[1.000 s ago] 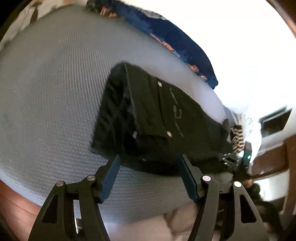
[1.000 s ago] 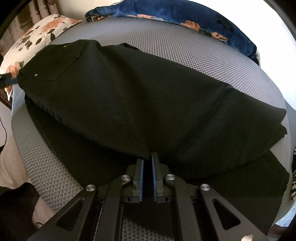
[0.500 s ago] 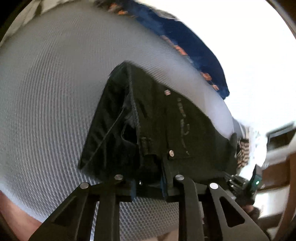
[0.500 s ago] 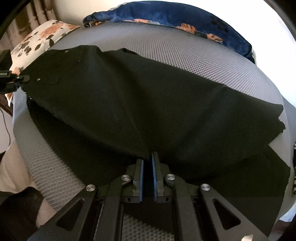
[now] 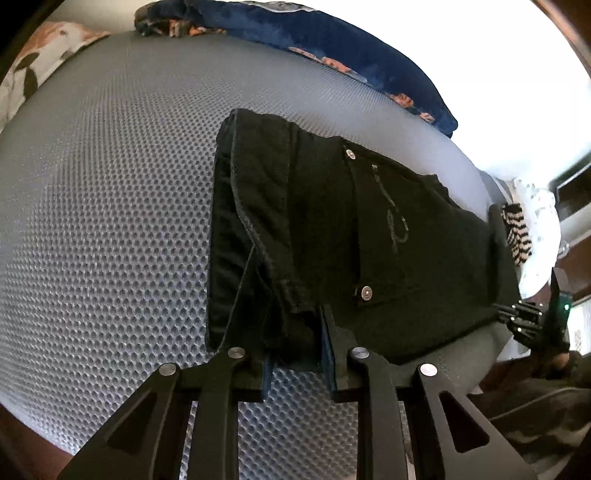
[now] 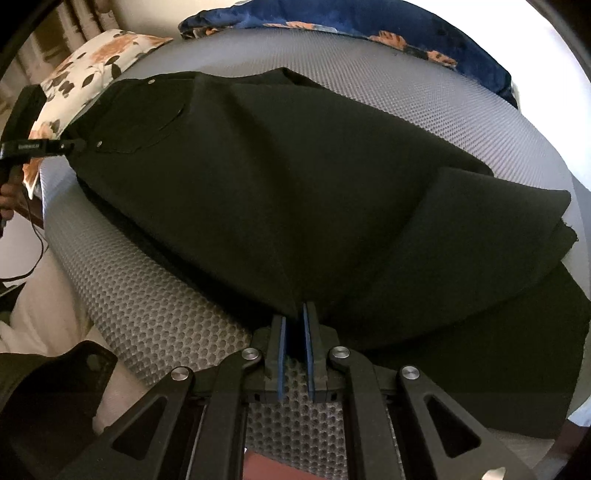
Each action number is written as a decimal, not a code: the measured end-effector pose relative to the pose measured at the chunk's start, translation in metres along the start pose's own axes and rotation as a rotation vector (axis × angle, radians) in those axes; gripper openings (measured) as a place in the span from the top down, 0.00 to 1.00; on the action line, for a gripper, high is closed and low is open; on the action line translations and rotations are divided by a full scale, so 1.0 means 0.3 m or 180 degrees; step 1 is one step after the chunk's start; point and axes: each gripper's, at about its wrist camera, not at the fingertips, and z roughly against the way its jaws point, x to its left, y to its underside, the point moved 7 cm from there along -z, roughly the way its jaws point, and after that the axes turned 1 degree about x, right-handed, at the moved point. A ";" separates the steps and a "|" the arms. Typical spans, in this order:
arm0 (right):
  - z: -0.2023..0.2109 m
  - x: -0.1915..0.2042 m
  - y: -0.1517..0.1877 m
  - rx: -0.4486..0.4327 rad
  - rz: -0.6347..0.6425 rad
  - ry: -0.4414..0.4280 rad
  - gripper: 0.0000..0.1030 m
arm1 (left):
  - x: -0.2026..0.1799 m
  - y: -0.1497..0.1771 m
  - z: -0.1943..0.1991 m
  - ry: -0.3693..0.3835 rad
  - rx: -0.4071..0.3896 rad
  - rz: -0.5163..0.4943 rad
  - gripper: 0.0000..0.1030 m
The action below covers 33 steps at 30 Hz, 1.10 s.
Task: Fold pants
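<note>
One grey mesh mattress (image 5: 110, 229) fills both views, its honeycomb weave plain under bright light from the far side; a dark blue flowered blanket (image 6: 424, 26) lies along its far edge, a white cushion with orange flowers (image 6: 96, 62) sits at one corner, and a striped cloth (image 5: 517, 232) shows past the other end; one pair of black pants (image 6: 277, 184) lies across the mattress, folded lengthwise, the upper leg draped over the lower with hems to the right of the right wrist view and the waist to its left; two rivets shine on the pocket in the left wrist view; the left gripper (image 5: 295, 343) tilts down at the waistband, its blue pads pinching the bunched waist cloth; the right gripper (image 6: 294, 321) points steeply down at the near edge of the upper leg, its pads pressed nearly together on a fold of the cloth; a hand (image 6: 7, 199) holds the left gripper's handle at the edge of the right wrist view.
</note>
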 end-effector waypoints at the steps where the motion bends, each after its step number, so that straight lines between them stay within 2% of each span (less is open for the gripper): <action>1: 0.010 0.002 -0.003 0.0006 0.0037 0.0019 0.92 | -0.003 0.003 0.003 -0.0023 -0.0020 -0.0042 0.77; 3: 0.021 0.006 -0.006 0.0007 0.0093 0.0061 0.92 | 0.021 0.023 0.007 -0.0078 -0.0045 -0.0066 0.71; 8: -0.017 0.007 -0.004 0.0042 0.0069 0.0131 0.92 | 0.032 0.009 -0.014 0.0100 -0.0099 0.0084 0.71; 13: -0.013 -0.007 -0.011 0.0018 -0.0039 0.0044 0.92 | 0.037 0.034 0.019 -0.0053 -0.0083 0.0028 0.67; 15: -0.011 -0.009 -0.012 0.0012 -0.0038 0.0038 0.92 | 0.036 0.039 0.050 -0.0106 -0.0125 0.0104 0.50; 17: -0.012 -0.009 -0.012 0.0003 -0.0056 0.0036 0.92 | 0.040 0.051 0.098 -0.0321 -0.0180 0.0058 0.42; 19: -0.013 -0.013 -0.010 -0.0019 -0.0088 0.0009 0.92 | 0.041 0.062 0.145 -0.0497 -0.0274 -0.0036 0.42; 23: -0.005 -0.034 -0.015 -0.0045 -0.0287 -0.0161 0.91 | -0.027 0.067 0.251 -0.1088 -0.0647 -0.0385 0.42; 24: -0.005 -0.037 -0.019 -0.0038 -0.0312 -0.0187 0.91 | -0.025 0.069 0.270 -0.1131 -0.0708 -0.0494 0.42; 27: -0.004 -0.046 -0.027 -0.0041 -0.0389 -0.0243 0.91 | -0.172 0.067 0.252 -0.1009 -0.0795 -0.0971 0.42; 29: -0.002 -0.051 -0.031 -0.0040 -0.0437 -0.0270 0.91 | -0.321 0.081 0.194 -0.0769 -0.0764 -0.1377 0.42; 33: 0.014 -0.054 -0.035 -0.0047 -0.0546 -0.0325 0.91 | -0.579 0.115 0.048 -0.0295 -0.0570 -0.1945 0.42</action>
